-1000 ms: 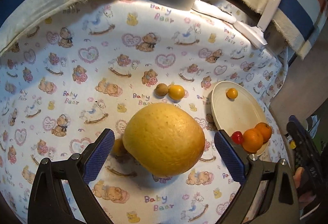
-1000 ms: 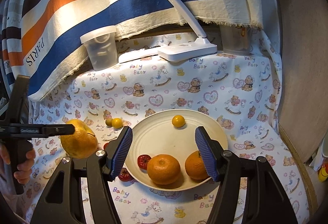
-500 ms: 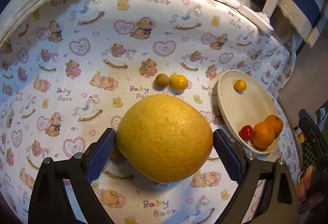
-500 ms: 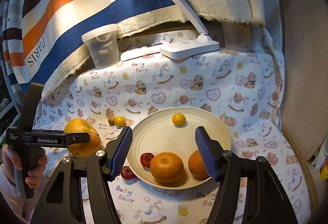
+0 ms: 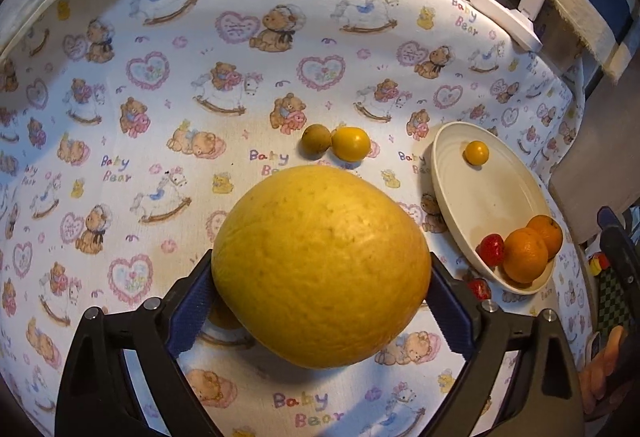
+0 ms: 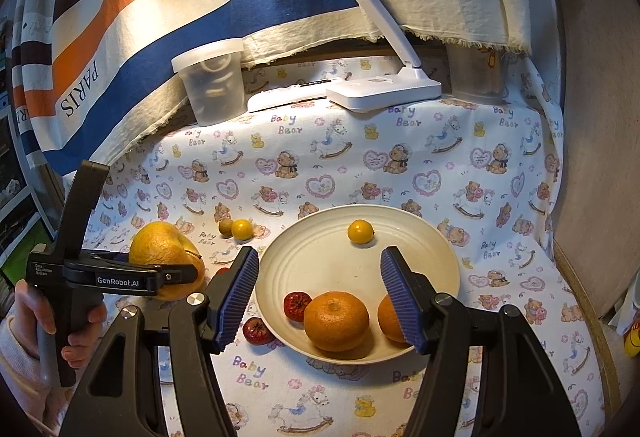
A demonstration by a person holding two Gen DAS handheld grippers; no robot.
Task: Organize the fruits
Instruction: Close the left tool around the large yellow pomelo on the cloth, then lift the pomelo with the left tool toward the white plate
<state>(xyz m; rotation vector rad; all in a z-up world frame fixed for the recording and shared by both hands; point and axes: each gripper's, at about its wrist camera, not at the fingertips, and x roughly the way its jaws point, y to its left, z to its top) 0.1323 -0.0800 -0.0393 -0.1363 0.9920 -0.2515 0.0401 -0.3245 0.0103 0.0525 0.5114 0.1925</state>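
My left gripper (image 5: 320,297) is shut on a large yellow pomelo (image 5: 320,265), its blue pads against both sides; it also shows in the right wrist view (image 6: 164,257). The cream plate (image 5: 480,205) lies to the right and holds two oranges (image 6: 336,321), a red fruit (image 6: 297,306) and a small yellow fruit (image 6: 360,232). My right gripper (image 6: 320,297) is open and empty, above the plate's near side. On the cloth lie a yellow fruit (image 5: 351,144), a brownish fruit (image 5: 316,141) and a red fruit (image 6: 256,331) by the plate's edge.
A white desk lamp (image 6: 384,91), a flat white device (image 6: 292,99), a translucent tub (image 6: 212,81) and a second container (image 6: 478,73) stand at the back under a striped cloth. The table's wooden edge (image 6: 580,297) runs on the right.
My left gripper has moved forward around the pomelo and closed until its pads touch both sides. The right gripper has stayed almost still.
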